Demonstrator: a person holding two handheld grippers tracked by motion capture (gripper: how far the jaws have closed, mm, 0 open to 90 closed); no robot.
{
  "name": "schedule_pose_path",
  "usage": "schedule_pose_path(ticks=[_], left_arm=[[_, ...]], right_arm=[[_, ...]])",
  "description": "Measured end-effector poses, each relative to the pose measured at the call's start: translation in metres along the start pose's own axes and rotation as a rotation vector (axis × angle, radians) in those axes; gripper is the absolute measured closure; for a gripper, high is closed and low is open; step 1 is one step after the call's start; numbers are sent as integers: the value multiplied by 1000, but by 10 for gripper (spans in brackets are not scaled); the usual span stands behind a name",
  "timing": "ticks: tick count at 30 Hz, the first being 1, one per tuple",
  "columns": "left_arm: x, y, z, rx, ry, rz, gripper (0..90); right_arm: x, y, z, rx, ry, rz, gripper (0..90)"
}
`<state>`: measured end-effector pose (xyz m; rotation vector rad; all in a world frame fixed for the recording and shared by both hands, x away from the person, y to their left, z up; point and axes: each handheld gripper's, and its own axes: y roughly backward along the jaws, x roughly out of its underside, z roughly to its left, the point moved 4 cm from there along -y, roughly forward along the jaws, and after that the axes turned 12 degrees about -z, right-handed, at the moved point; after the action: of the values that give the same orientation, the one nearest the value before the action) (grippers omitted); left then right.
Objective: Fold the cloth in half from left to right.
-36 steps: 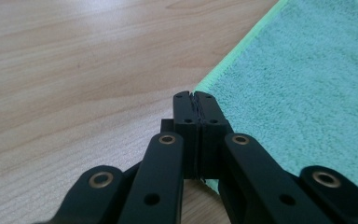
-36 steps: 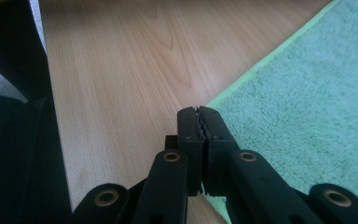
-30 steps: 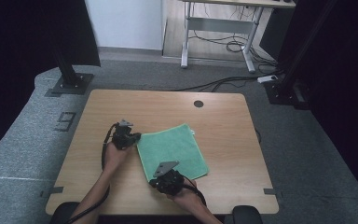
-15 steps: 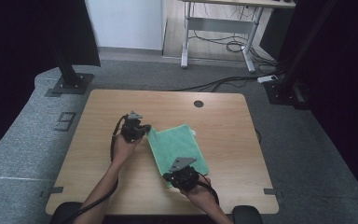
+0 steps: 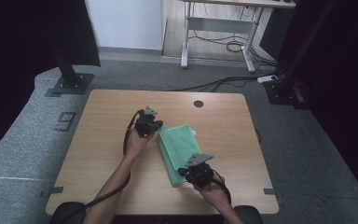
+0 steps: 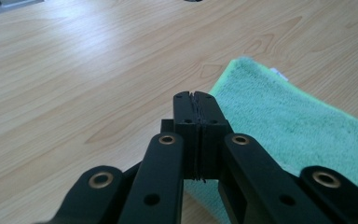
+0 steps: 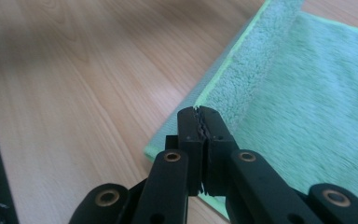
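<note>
A green towel (image 5: 182, 143) lies in the middle of the wooden table (image 5: 98, 144), its left part lifted and folded over to the right. My left gripper (image 5: 157, 128) is shut on the towel's far left corner. In the left gripper view the jaws (image 6: 196, 95) are pressed together, and the towel (image 6: 303, 130) runs off to their right. At the near end of the towel, my right gripper (image 5: 182, 174) is also shut. In the right gripper view the raised towel (image 7: 307, 93) edge runs straight into the closed jaws (image 7: 199, 110).
A round cable hole (image 5: 198, 103) sits near the table's far edge. A black cable (image 5: 127, 140) trails from the left gripper along the forearm. Black stand bases (image 5: 69, 85) and a desk frame (image 5: 219, 42) stand on the grey floor beyond the table.
Both grippers have moved to the right, taking the towel's left edge with them. The towel now looks narrower, folded onto itself.
</note>
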<state>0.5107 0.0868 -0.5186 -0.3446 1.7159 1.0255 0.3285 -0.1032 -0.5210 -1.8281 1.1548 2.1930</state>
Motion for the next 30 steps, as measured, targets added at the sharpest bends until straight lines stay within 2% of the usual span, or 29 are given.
schedule_pose_path(ticks=[8, 11, 20, 30], left_arm=[[-6, -21, -11, 11, -14, 15, 884], [-9, -26, -14, 15, -9, 8, 884], [-17, -43, -25, 28, -31, 7, 883], [-16, -66, -33, 29, -47, 34, 882]], right_arm=[[6, 10, -15, 37, -16, 0, 873], [8, 13, -19, 47, -23, -1, 873], [13, 22, -30, 75, -36, 2, 873], [25, 22, -41, 104, -58, 23, 872]])
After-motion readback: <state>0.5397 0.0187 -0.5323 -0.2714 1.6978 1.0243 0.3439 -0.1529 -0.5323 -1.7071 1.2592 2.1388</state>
